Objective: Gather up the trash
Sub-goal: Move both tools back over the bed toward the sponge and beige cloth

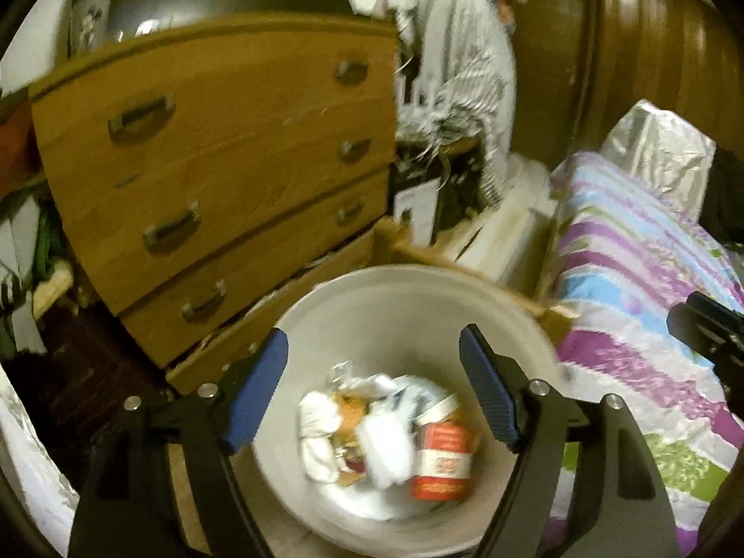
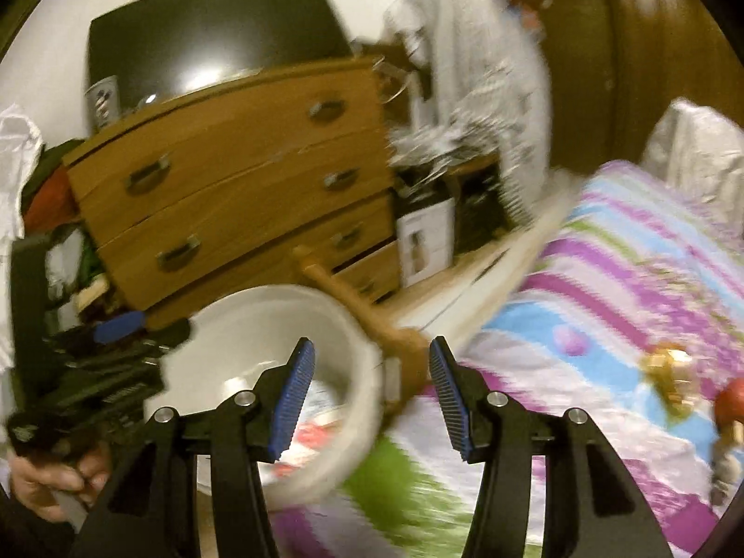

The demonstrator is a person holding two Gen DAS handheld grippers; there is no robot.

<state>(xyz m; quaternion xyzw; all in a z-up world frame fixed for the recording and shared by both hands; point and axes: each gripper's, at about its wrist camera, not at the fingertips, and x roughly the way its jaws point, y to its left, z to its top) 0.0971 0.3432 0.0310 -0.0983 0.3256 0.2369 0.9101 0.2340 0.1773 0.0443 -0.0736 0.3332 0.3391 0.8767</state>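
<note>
White round bin point(image 1: 409, 288) on the floor between a wooden chest of drawers point(image 1: 223, 149) and a bed under a striped pink, blue, green and white cover point(image 1: 651, 279). Inside the bin, a heap of trash: crumpled white paper or plastic point(image 1: 325, 423), a brownish scrap in the middle, and a red-and-white cup-shaped carton point(image 1: 441, 460) lying against the right of the heap. Printing on the carton's white band, too blurred to read; no brand legible anywhere.

Left gripper point(image 1: 372, 390) hanging directly over the bin's mouth, blue pads well apart, nothing between them, nothing touching either pad. Right gripper point(image 2: 367, 400) over the bin's right rim and the bed edge, pads moderately apart, likewise holding nothing. Seen from the right wrist, the left gripper's black body at the bin's far left side, a bare hand point(image 2: 56, 479) wrapped round its handle.

On the bed cover, more loose litter: a gold-coloured crinkled wrapper point(image 2: 669, 372) and, just beyond it at the frame's right edge, something red and round point(image 2: 732, 402), too blurred to identify.

Behind the chest, a dark flat screen point(image 2: 209, 32); beside it, a grey striped garment point(image 1: 455, 60) hung above cluttered boxes, one white box point(image 2: 425, 242) with a pictured front, lettering unreadable
</note>
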